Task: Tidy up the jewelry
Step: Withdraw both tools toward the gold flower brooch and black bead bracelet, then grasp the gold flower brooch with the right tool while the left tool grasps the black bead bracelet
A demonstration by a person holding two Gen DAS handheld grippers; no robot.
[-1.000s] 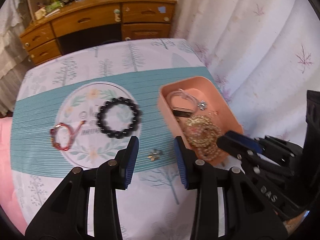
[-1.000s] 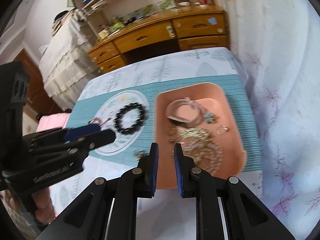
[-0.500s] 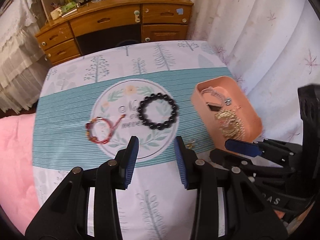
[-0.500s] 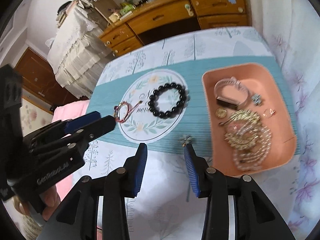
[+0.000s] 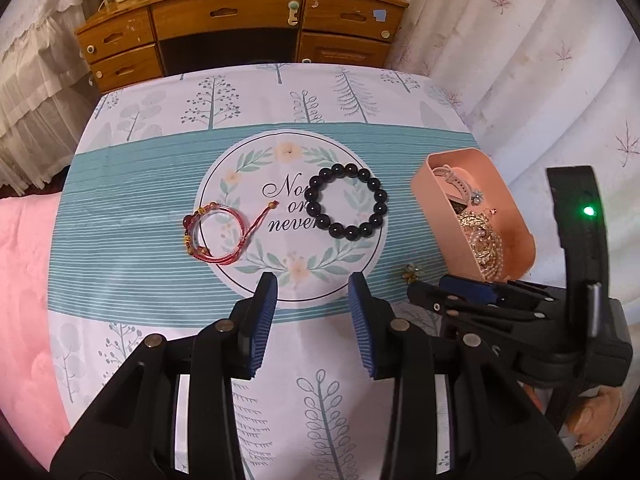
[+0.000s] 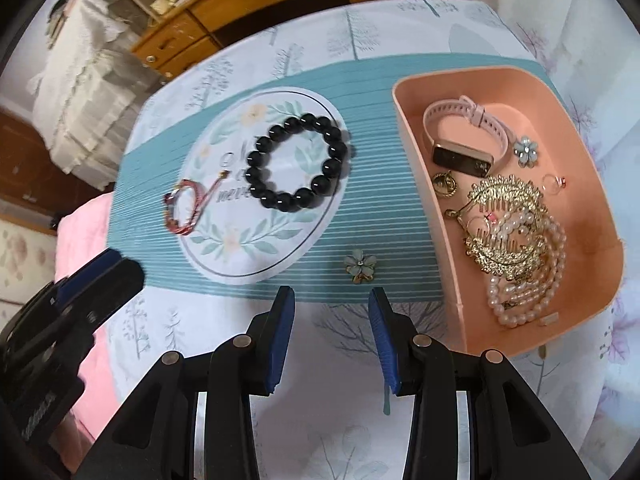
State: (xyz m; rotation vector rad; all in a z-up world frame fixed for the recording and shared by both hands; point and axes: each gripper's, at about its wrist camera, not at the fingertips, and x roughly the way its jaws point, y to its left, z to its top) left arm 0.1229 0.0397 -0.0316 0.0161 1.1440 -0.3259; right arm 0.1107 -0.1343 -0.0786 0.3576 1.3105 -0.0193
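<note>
A black bead bracelet (image 5: 347, 201) (image 6: 296, 163) and a red cord bracelet (image 5: 214, 233) (image 6: 182, 213) lie on the round floral print of the tablecloth. A small flower brooch (image 6: 361, 266) (image 5: 412, 272) lies on the teal stripes just beyond my open, empty right gripper (image 6: 332, 300). The pink tray (image 6: 416, 168) (image 5: 440, 216) at the right holds a pink watch (image 6: 464, 140), a gold comb (image 6: 508, 224), pearl strands and small pieces. My left gripper (image 5: 312, 292) is open and empty, short of the bracelets.
A wooden desk with drawers (image 5: 224, 32) stands beyond the table's far edge. White curtains (image 5: 520, 60) hang at the right, close to the tray. A pink bed cover (image 5: 20, 280) lies at the left.
Both grippers have shifted left and drawn back; the right jaws opened from nearly shut to wide. The brooch now lies straight ahead of the right gripper.
</note>
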